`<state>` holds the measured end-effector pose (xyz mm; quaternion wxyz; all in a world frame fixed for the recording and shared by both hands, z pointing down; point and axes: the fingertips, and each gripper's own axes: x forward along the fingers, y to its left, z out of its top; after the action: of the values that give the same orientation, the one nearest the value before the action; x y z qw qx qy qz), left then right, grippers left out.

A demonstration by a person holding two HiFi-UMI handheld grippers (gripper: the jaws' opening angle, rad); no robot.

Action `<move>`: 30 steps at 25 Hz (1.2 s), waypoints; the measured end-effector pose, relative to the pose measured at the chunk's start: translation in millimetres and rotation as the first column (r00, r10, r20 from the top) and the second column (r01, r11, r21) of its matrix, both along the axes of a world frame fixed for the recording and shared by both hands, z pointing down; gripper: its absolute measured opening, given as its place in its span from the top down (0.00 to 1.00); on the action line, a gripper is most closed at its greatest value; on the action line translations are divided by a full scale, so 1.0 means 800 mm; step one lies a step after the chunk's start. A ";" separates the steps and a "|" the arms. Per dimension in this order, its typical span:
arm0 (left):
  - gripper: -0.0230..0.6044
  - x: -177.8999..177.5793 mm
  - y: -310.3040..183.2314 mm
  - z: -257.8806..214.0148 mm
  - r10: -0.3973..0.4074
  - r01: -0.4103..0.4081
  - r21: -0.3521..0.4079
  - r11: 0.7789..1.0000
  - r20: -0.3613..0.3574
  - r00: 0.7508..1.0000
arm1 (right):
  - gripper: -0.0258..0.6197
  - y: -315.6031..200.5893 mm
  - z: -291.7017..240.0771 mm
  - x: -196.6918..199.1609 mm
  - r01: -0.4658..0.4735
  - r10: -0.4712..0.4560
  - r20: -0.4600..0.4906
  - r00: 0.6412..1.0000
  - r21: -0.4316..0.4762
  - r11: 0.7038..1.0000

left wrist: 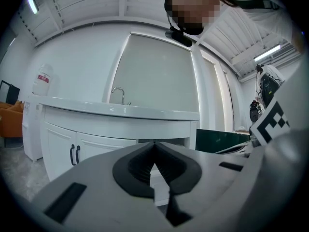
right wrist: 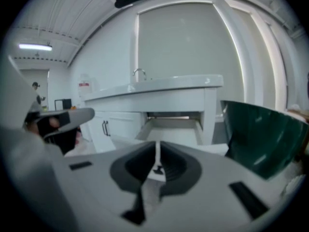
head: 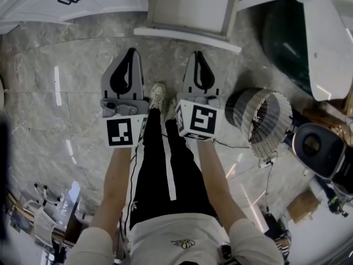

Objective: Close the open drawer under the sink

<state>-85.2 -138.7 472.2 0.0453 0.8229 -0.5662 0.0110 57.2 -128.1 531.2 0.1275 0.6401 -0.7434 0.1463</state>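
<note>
Marble floor (head: 49, 126) before a white vanity (right wrist: 159, 99). The open drawer (head: 190, 7), cropped at the head view's top edge, lies ahead of the left gripper (head: 130, 54) and right gripper (head: 197, 57); both have jaws together, empty.

The drawer (right wrist: 170, 127) is white, shallow and box-shaped, pulled well out of the vanity cabinet (right wrist: 116, 124) at its right end, just left of the corner post. It sits level directly beneath the sink countertop (right wrist: 159, 88), its pale inside open to view. Its front panel (head: 187, 37) juts farthest out from the cabinet's front edge
</note>
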 end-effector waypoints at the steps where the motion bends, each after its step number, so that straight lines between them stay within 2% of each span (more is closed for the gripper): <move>1: 0.93 -0.001 0.000 0.004 -0.001 0.001 -0.005 1.000 0.001 1.000 | 0.91 -0.001 0.010 0.000 -0.008 0.008 -0.014 1.000 -0.011 1.000; 2: 0.93 -0.001 0.000 0.008 -0.003 0.003 -0.010 1.000 0.001 1.000 | 0.91 -0.002 0.021 -0.001 -0.012 0.012 -0.027 1.000 -0.025 1.000; 3: 0.93 -0.001 0.000 0.013 -0.006 0.006 -0.016 1.000 0.001 1.000 | 0.85 -0.003 0.032 -0.004 -0.006 0.005 -0.034 0.999 -0.043 0.999; 4: 0.93 -0.001 0.000 0.017 -0.008 0.008 -0.022 1.000 0.000 1.000 | 0.75 -0.004 0.044 -0.008 0.008 -0.010 -0.032 0.999 -0.065 0.998; 5: 0.93 0.000 0.000 0.021 -0.007 0.007 -0.028 1.000 0.000 1.000 | 0.72 -0.005 0.055 -0.013 0.021 -0.023 -0.023 0.999 -0.088 0.996; 8: 0.93 0.004 0.000 0.032 0.013 -0.013 -0.039 0.999 0.004 1.000 | 0.71 -0.009 0.082 -0.021 0.008 -0.007 0.013 1.000 -0.132 0.991; 13: 0.93 0.008 -0.004 0.040 0.016 -0.016 -0.045 0.999 -0.009 1.000 | 0.60 -0.024 0.119 -0.020 -0.064 0.068 0.022 0.997 -0.145 0.987; 19: 0.93 0.007 0.000 0.051 0.034 -0.034 -0.070 0.997 -0.002 0.999 | 0.60 -0.040 0.162 -0.017 -0.110 0.115 0.013 0.993 -0.204 0.973; 24: 0.93 -0.002 0.001 0.059 0.012 -0.013 -0.084 0.996 -0.010 1.000 | 0.60 -0.053 0.172 -0.011 -0.141 0.141 -0.016 0.990 -0.200 0.970; 30: 0.93 -0.012 0.005 0.071 -0.007 0.007 -0.103 0.995 0.002 1.000 | 0.62 -0.057 0.175 -0.016 -0.128 0.128 -0.012 0.992 -0.207 0.970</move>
<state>-94.6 -134.8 529.0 0.0873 0.8174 -0.5680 0.0406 44.0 -173.8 671.3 0.1835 0.6697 -0.6815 0.2313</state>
